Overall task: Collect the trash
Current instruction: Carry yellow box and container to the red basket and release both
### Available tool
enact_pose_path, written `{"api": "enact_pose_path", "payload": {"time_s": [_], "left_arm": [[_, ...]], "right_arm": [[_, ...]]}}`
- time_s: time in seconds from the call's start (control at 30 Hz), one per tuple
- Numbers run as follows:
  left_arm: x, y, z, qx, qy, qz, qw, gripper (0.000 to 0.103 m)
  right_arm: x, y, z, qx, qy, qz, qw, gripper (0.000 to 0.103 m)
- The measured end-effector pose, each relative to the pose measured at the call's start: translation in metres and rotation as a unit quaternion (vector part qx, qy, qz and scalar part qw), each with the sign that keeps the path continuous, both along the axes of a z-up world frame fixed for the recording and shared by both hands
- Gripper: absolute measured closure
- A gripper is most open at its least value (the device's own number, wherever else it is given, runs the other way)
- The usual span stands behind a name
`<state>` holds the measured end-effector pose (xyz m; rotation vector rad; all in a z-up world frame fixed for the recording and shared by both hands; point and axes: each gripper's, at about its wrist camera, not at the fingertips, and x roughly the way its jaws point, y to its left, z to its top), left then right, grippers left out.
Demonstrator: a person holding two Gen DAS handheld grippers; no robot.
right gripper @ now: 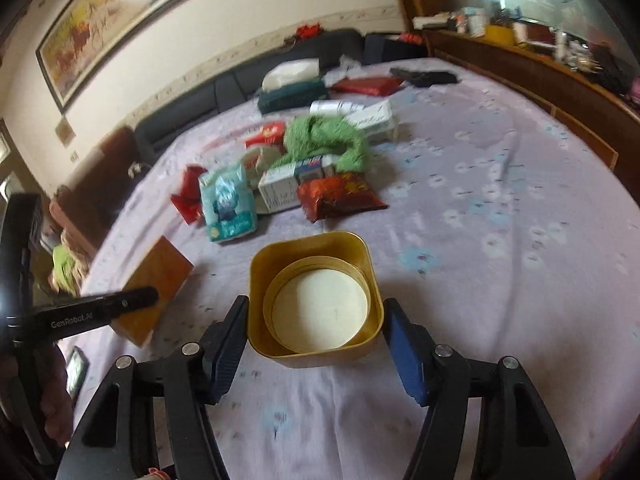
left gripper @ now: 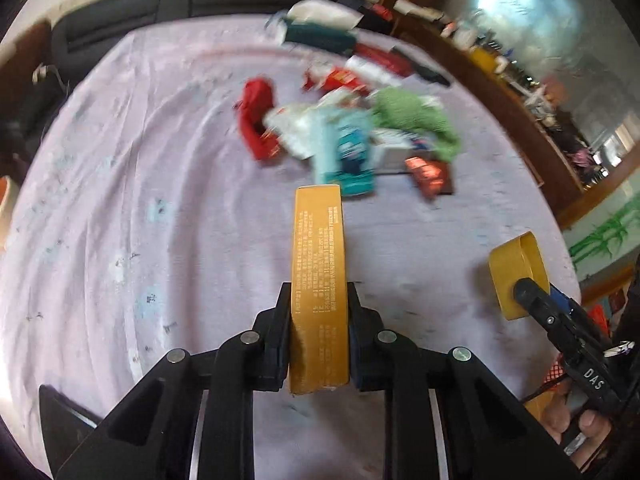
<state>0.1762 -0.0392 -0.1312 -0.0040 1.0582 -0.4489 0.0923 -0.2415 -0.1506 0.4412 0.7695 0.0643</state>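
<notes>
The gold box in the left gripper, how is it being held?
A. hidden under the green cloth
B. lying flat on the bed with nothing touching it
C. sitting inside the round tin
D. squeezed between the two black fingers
D: in the left wrist view the gold box sits with both fingers of the left gripper pressed against its narrow sides.

Each camera sat just behind its own tongs, looking forward and steeply down, close over the bedsheet (left gripper: 140, 200). The left view faced the heap of wrappers (left gripper: 344, 136) ahead; the right view faced the same heap (right gripper: 280, 176) from slightly farther right. Both shared the heap, the gold box (left gripper: 318, 280) and the gold tin (right gripper: 316, 300).
</notes>
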Motion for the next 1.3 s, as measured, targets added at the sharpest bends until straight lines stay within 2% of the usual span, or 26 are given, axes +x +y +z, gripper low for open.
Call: {"api": "enact_pose_path", "payload": {"time_s": [0.23, 0.43, 0.63, 0.83, 1.13, 1.3], "left_arm": [[-0.062, -0.031, 0.06, -0.052, -0.063, -0.044, 0.9958, 0.082], [-0.116, -0.053, 0.11, -0.106, -0.119, -0.089, 0.9832, 0.082], [-0.154, -0.077, 0.143, -0.127, -0.155, -0.132, 0.9707, 0.082], [-0.179, -0.099, 0.158, -0.144, -0.167, -0.173, 0.9598, 0.082], [-0.211, -0.142, 0.169, -0.159, -0.171, -0.236, 0.9434, 0.082], [-0.222, -0.171, 0.171, -0.167, -0.164, -0.276, 0.9323, 0.082]], "right_arm": [[-0.072, -0.022, 0.05, 0.013, -0.074, -0.038, 0.996, 0.033], [-0.136, -0.039, 0.095, 0.007, -0.139, -0.073, 0.988, 0.033], [-0.194, -0.054, 0.127, -0.006, -0.19, -0.112, 0.975, 0.033], [-0.252, -0.074, 0.144, -0.009, -0.225, -0.163, 0.961, 0.033], [-0.305, -0.107, 0.148, -0.018, -0.241, -0.226, 0.944, 0.033], [-0.341, -0.128, 0.151, -0.032, -0.25, -0.275, 0.928, 0.033]]}}
